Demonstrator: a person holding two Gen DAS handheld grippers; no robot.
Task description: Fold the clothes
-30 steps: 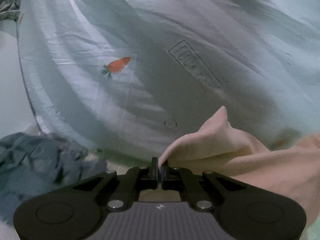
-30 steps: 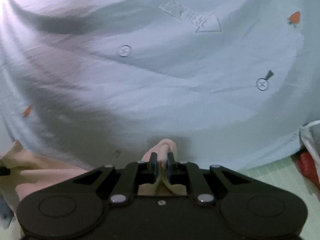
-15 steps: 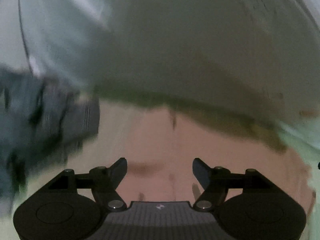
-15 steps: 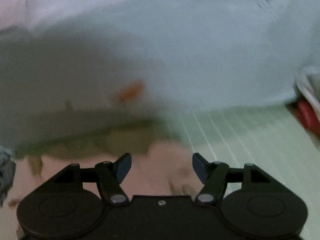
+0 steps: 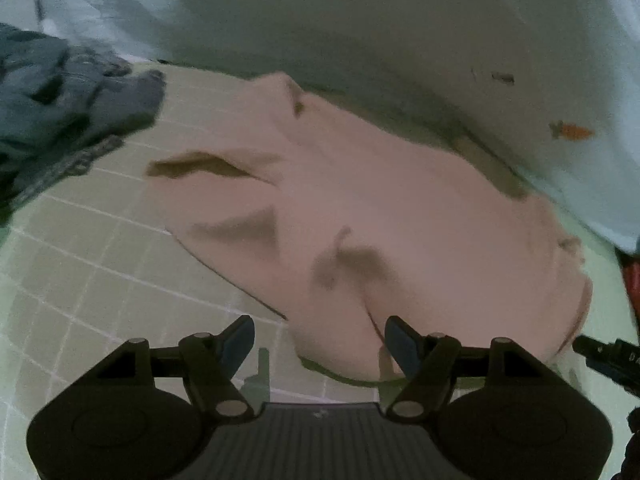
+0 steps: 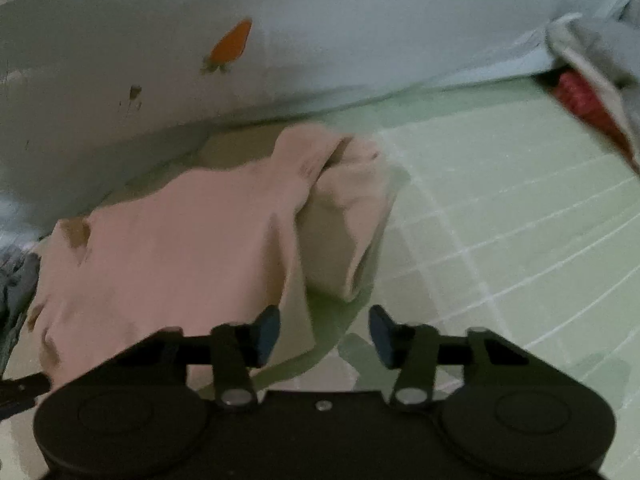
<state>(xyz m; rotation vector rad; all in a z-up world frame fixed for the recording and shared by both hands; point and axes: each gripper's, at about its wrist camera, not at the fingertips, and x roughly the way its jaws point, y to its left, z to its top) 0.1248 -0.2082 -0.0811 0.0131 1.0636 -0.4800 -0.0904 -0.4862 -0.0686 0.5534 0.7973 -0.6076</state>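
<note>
A pink garment lies crumpled on the green gridded mat, up against a pale blue sheet. My left gripper hovers open over the garment's near edge, and its pads do not press the cloth. In the right wrist view the same pink garment lies with a folded sleeve at its right side. My right gripper is at the garment's near right edge. Its jaws are closing, a strip of the hem lies by the left finger, and the pads are still apart from it.
A pale blue sheet with carrot prints rises behind the garment. A dark blue-grey garment is heaped at the left. Grey cloth over something red lies at the far right. Bare mat stretches to the right.
Both grippers were shut on the pink garment's corners and held it up. They have let go, opened and sunk towards the mat, where the garment now lies.
</note>
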